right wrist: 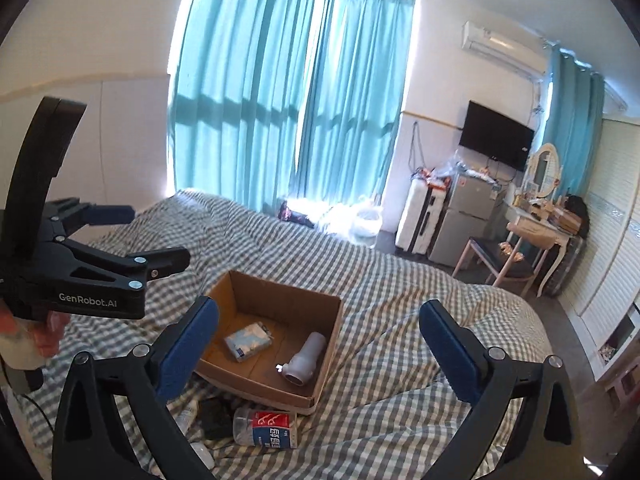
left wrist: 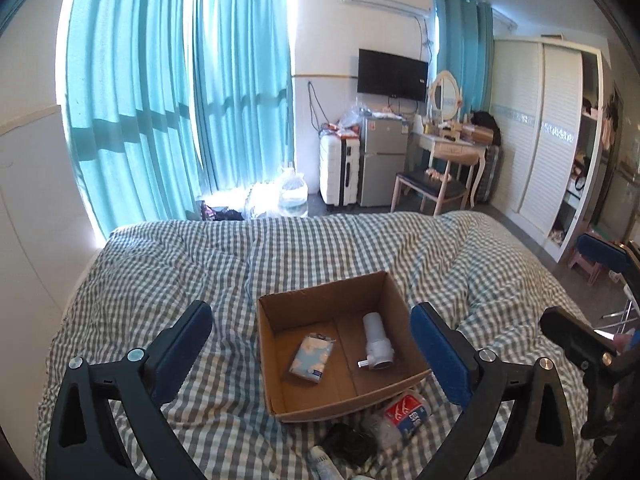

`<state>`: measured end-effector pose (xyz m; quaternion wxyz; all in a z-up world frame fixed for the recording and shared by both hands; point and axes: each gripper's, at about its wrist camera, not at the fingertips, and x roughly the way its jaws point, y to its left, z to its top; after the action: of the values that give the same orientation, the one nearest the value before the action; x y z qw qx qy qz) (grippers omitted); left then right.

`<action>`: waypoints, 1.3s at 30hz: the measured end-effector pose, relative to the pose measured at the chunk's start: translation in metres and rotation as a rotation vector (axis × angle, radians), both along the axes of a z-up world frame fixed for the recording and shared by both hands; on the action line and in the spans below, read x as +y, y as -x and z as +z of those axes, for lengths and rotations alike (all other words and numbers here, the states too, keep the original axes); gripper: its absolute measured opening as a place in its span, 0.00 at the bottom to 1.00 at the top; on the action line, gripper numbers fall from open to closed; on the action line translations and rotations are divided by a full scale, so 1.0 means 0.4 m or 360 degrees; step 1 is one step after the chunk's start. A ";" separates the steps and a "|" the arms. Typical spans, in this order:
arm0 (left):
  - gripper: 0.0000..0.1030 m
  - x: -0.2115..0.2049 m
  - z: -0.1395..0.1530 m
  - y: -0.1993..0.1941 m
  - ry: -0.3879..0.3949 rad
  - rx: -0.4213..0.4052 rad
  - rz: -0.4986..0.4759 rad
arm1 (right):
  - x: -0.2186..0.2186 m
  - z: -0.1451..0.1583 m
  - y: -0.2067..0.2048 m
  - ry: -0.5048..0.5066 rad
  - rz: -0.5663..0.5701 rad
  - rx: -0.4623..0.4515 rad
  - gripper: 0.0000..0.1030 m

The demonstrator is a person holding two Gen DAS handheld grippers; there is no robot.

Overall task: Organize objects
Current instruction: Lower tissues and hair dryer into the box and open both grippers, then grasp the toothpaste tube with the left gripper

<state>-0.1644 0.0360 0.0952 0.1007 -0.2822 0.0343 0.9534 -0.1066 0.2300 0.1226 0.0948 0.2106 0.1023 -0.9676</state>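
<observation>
An open cardboard box (left wrist: 280, 384) (right wrist: 332, 344) sits on the checked bedspread. Inside it lie a pale blue tissue pack (left wrist: 311, 357) (right wrist: 247, 341) and a white cylindrical device (left wrist: 376, 342) (right wrist: 305, 360). In front of the box lie a clear jar with a red and blue label (left wrist: 406, 411) (right wrist: 267, 428), a black object (left wrist: 347, 442) (right wrist: 216, 420) and a small white bottle (left wrist: 322, 462) (right wrist: 186, 416). My left gripper (left wrist: 312, 350) (right wrist: 154, 236) hovers above the box, open and empty. My right gripper (right wrist: 320, 354) is open and empty too; only part of it shows at the left wrist view's right edge.
The bed (left wrist: 160, 280) fills the foreground. Beyond it stand teal curtains (left wrist: 160, 100), plastic bags (left wrist: 292, 194) on the floor, a white suitcase (left wrist: 338, 172), a small fridge (left wrist: 382, 168), a dressing table with chair (left wrist: 452, 160) and a wardrobe (left wrist: 548, 132). A person's hand (right wrist: 44, 334) holds the left gripper.
</observation>
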 end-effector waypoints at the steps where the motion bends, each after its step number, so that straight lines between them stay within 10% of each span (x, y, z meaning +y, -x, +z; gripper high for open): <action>1: 1.00 -0.006 0.006 -0.014 -0.0010 0.0011 0.0008 | 0.001 0.010 -0.018 -0.0001 -0.0014 0.0031 0.99; 12: 1.00 -0.047 -0.103 -0.121 -0.0003 -0.0069 0.0107 | -0.006 -0.044 -0.140 0.0018 -0.0072 0.0075 0.99; 29: 1.00 -0.030 -0.537 -0.065 0.0055 -0.0654 0.0133 | -0.005 -0.440 0.031 0.0002 -0.0007 -0.0496 0.99; 39: 0.47 0.022 -0.663 -0.027 0.0118 -0.0879 0.0008 | -0.017 -0.537 0.071 0.0007 -0.0016 -0.0636 0.99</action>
<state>-0.1536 0.0449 -0.1701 0.0933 -0.5350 0.0396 0.8387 -0.1350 0.2233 -0.0922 0.1087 0.3988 0.0783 -0.9072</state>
